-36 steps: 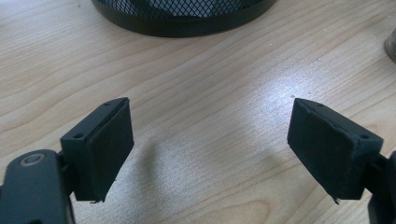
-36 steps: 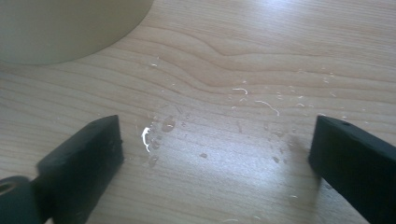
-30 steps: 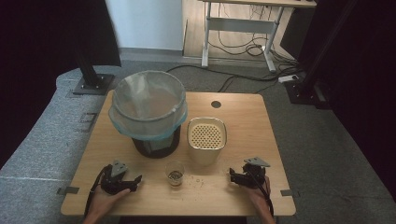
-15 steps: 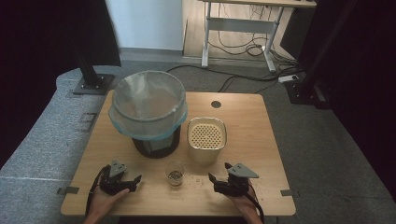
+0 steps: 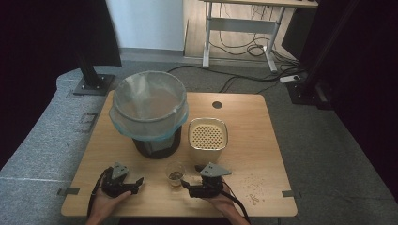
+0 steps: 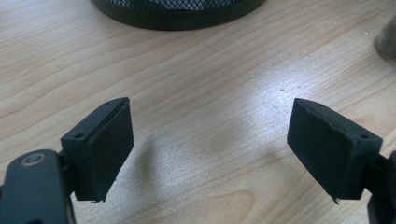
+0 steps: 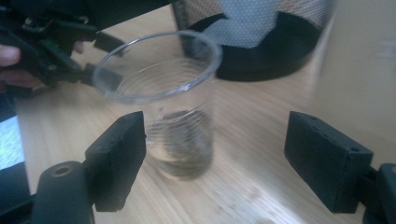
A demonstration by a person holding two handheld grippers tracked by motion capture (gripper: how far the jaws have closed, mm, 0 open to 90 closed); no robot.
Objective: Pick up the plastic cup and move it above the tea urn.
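Two open claws flanked the small clear plastic cup (image 5: 175, 174) at the table's six o'clock; the right gripper (image 5: 187, 187), nearer, faced it at nine o'clock, jaws just narrowed but gripping nothing; left gripper (image 5: 139, 182) wide, empty.

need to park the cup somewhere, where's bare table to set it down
Bare wood lies right of the beige box, short of the scattered crumbs near the right edge, and along the far edge by the round hole. The front is crowded: the cup stands between the left gripper and right gripper, below the bin.
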